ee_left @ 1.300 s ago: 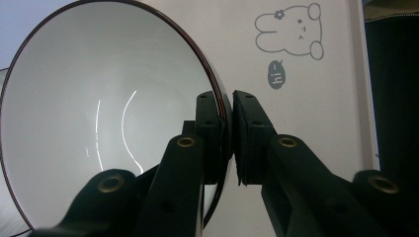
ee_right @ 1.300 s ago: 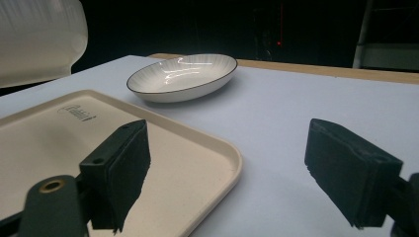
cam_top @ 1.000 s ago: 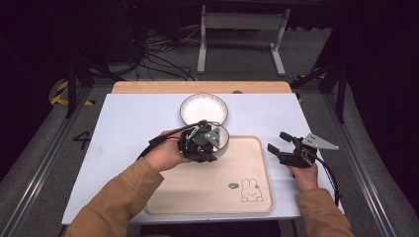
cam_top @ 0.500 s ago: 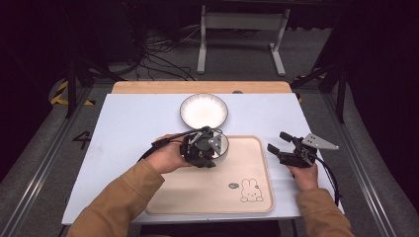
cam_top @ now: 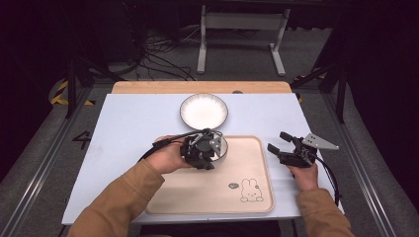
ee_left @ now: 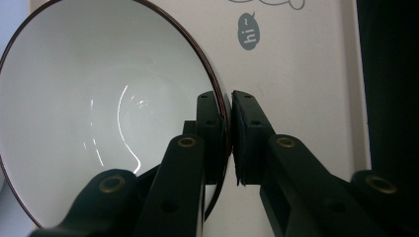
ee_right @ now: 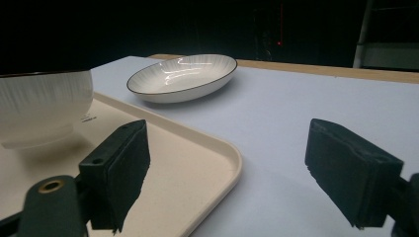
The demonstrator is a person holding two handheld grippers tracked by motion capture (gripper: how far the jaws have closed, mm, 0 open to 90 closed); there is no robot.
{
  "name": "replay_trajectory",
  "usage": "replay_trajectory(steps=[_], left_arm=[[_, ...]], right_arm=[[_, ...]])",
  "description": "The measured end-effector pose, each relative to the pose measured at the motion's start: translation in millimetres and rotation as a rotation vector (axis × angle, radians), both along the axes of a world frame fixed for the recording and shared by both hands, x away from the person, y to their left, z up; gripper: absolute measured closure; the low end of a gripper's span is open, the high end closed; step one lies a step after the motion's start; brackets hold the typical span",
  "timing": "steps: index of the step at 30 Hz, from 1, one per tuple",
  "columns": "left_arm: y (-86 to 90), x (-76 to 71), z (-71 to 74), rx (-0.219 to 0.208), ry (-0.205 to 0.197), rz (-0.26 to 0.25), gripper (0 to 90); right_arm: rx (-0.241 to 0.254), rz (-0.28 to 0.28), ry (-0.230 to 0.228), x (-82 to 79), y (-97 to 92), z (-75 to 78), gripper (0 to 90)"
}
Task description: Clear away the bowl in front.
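Note:
A white bowl (cam_top: 224, 148) with a thin dark rim stands at the far left corner of the beige tray (cam_top: 212, 197). My left gripper (cam_top: 206, 154) is shut on its rim. In the left gripper view, one jaw is inside the bowl (ee_left: 99, 123) and one outside, and the gripper (ee_left: 230, 106) pinches the rim over the tray (ee_left: 306, 98). My right gripper (cam_top: 276, 141) hovers open with nothing between its jaws at the tray's right edge. In the right gripper view, the gripper (ee_right: 227, 148) faces the bowl (ee_right: 44, 103) and the tray corner (ee_right: 217, 158).
A shallow white plate (cam_top: 203, 110) with a ribbed inside lies on the pale blue table top (cam_top: 123, 123) beyond the tray, also seen as the plate (ee_right: 183, 76) in the right gripper view. A rabbit drawing (cam_top: 250, 190) marks the tray's near right. A wooden strip (cam_top: 148, 87) borders the far edge.
My left gripper has drawn the bowl away from the plate, toward the person, down over the tray's far left corner. The right gripper has stayed in place, open.

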State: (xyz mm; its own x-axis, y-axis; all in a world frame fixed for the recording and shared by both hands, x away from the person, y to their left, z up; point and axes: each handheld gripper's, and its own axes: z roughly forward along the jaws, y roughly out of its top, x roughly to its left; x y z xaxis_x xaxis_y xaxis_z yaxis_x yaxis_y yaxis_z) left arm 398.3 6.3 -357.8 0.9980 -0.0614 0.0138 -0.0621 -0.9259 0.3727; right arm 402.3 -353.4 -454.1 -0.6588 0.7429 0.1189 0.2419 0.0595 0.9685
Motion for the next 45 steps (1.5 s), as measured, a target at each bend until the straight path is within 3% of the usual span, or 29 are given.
replay_trajectory(steps=[8, 20, 33, 45], left_arm=[[-3.2, 2.2, -6.0, 0.027, 0.018, -0.023, 83.7], [-2.1, 4.0, -15.0, 0.05, 0.036, -0.019, 83.8], [-1.4, 4.8, -14.7, 0.061, 0.042, -0.016, 83.8], [-2.1, 4.9, -20.3, 0.07, 0.087, -0.034, 83.8]], right_arm=[[0.0, 0.001, 0.001, 0.0, -0.1, 0.0, 17.8], [0.0, 0.0, 0.001, 0.0, -0.1, 0.0, 17.8], [0.0, -0.002, 0.001, 0.0, 0.0, 0.0, 17.8], [-0.001, 0.0, -0.001, 0.1, -0.2, 0.0, 17.8]])
